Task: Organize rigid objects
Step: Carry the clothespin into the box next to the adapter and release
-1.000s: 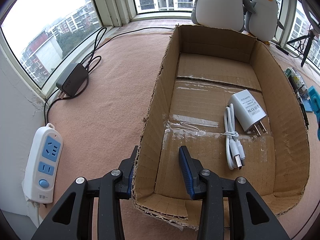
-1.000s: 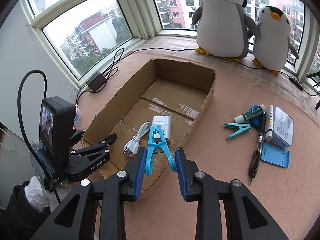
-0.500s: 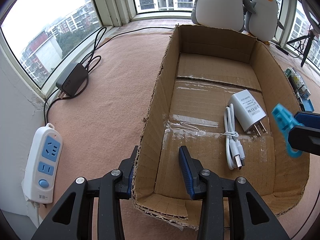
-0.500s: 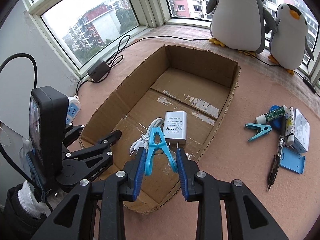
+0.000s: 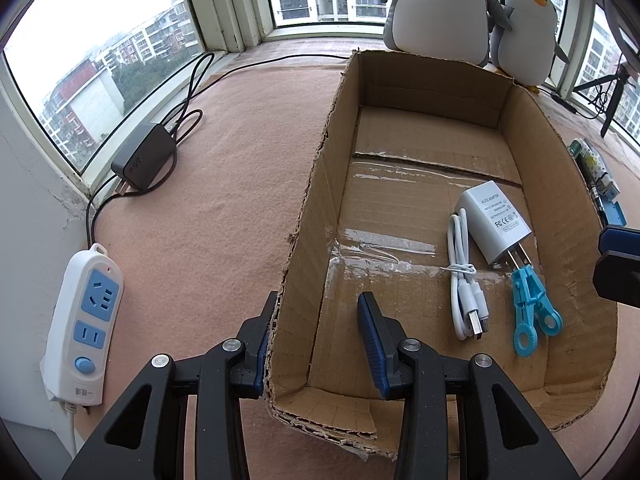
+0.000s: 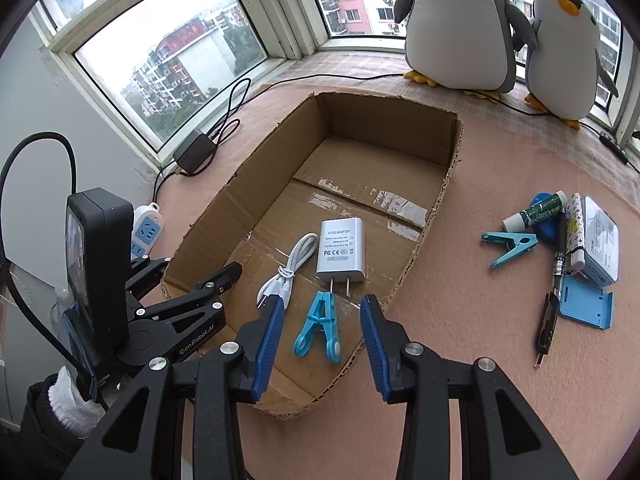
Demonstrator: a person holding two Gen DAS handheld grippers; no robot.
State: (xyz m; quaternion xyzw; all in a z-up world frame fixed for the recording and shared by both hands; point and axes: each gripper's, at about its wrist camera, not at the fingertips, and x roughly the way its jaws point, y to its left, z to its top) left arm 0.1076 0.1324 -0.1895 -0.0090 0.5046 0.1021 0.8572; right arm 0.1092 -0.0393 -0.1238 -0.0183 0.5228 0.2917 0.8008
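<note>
An open cardboard box point(image 5: 316, 184) point(image 6: 448, 184) lies on the pink mat. Inside it lie a white AC adapter point(image 5: 494, 220) point(image 6: 342, 252), a white USB cable point(image 5: 466, 280) point(image 6: 288, 268) and a light-blue clothes peg point(image 5: 530, 308) point(image 6: 320, 326). My left gripper point(image 5: 316, 332) straddles the box's left wall near its front corner, jaws apart, one finger on each side. My right gripper point(image 6: 322, 340) is open and empty just above the peg. Outside the box to the right lie a second blue peg point(image 6: 508, 246), a glue stick point(image 6: 534, 212), a pen point(image 6: 554, 280), a blue card holder point(image 6: 586, 304) and a white case point(image 6: 600, 248).
Two plush penguins point(image 6: 456, 28) point(image 6: 564, 44) stand at the window behind the box. A black power brick point(image 5: 144, 158) with its cable and a white power strip point(image 5: 84, 320) lie left of the box, near the wall.
My right gripper moved over the box, opened and let go of the light-blue peg, which now lies on the box floor by the adapter's prongs. The left gripper has not moved.
</note>
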